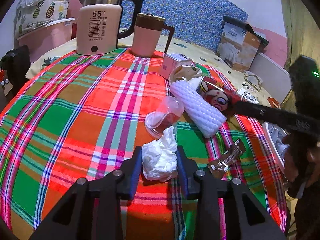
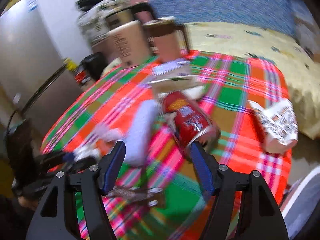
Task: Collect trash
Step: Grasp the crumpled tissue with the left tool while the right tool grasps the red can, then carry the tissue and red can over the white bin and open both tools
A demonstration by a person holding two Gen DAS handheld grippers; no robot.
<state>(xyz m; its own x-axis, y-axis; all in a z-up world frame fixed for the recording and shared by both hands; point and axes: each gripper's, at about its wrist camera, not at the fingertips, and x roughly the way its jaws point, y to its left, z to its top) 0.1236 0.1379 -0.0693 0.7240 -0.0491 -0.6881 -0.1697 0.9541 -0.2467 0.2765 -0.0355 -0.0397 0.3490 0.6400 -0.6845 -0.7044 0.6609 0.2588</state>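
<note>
Plaid tablecloth (image 1: 80, 120); left gripper (image 1: 159, 167) clasps crumpled tissue (image 1: 160, 160); right gripper (image 2: 158, 158) spread.

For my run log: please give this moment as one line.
left gripper: closing on tissue wad | right gripper: open, empty | red can: on table

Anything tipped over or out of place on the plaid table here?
Yes. A red can lies on its side by the white foam sleeve, and a clear plastic cup is tipped over behind the crumpled tissue.
</note>
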